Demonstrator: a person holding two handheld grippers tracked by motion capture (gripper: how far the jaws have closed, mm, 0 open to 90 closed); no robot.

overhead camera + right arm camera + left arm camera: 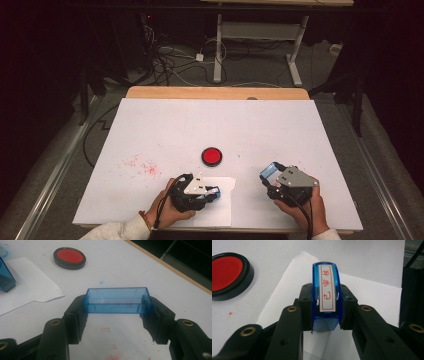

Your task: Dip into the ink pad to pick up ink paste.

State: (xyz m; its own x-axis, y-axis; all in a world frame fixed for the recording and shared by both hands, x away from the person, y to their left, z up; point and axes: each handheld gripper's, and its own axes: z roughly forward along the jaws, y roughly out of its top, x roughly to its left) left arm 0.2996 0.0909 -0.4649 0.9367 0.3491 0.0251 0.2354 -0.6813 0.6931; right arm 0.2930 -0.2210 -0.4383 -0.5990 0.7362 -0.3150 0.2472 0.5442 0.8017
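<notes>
Stamp and its cap held apart above the table, near the red ink pad.

We take the red ink pad [211,156] as our landmark: the white table [165,125] lies under it, and the sheet of paper [220,202] is just in front of it, on our side. Over this paper the left tongs [214,191] are clamped on the blue stamp [326,298], with its label of red characters turned up. To the right of the pad, the right tongs [269,172] are closed on the ends of the clear blue cap [117,300]. We think the cap may slip, because the grip catches its smooth ends only, and a tilted stamp would print unevenly.
</notes>
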